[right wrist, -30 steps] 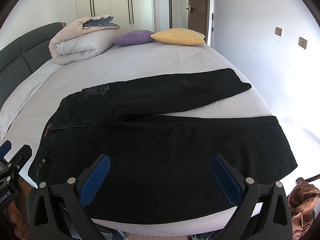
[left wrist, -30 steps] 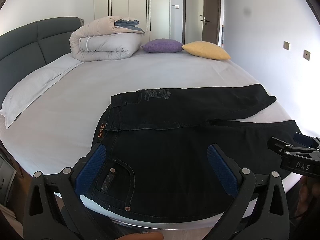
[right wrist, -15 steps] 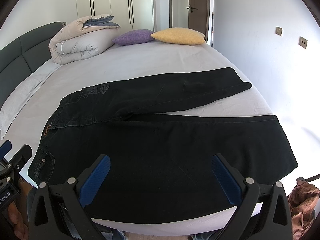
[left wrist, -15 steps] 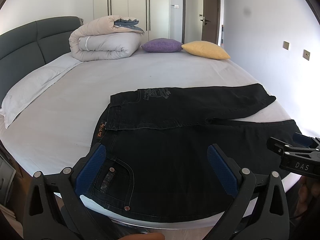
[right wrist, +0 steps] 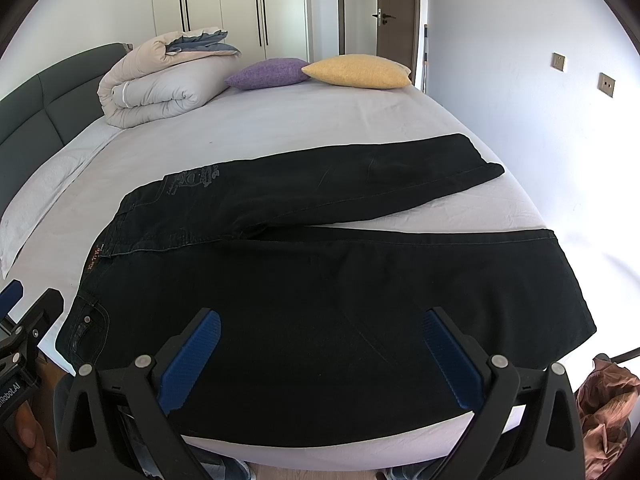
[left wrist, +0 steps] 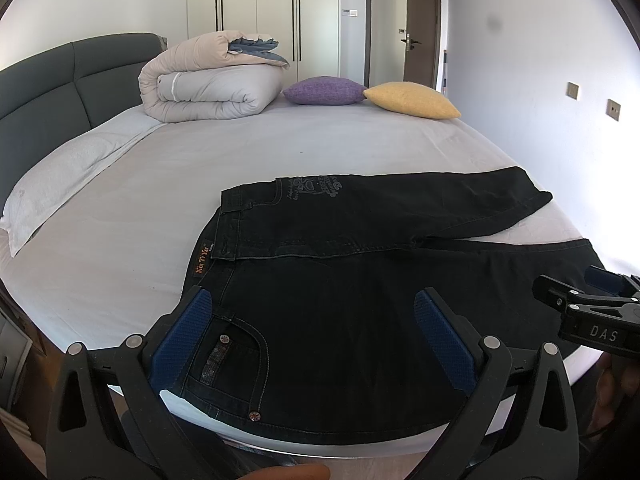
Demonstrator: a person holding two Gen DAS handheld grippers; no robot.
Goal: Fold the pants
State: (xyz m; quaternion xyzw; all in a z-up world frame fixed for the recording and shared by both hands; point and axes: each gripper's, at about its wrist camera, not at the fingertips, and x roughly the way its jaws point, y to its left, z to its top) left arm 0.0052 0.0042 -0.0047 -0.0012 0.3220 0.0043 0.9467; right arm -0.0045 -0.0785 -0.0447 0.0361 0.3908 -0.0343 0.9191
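Left wrist view: black pants (left wrist: 360, 280) lie spread along the bed's (left wrist: 160, 184) near edge, legs pointing right, unfolded. Left gripper (left wrist: 316, 340) and right gripper (right wrist: 320, 356) hover, jaws released; grasping the near leg seems next.

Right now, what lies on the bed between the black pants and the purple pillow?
Nothing: in both wrist views only bare pale sheet stretches from the black pants to the purple pillow.
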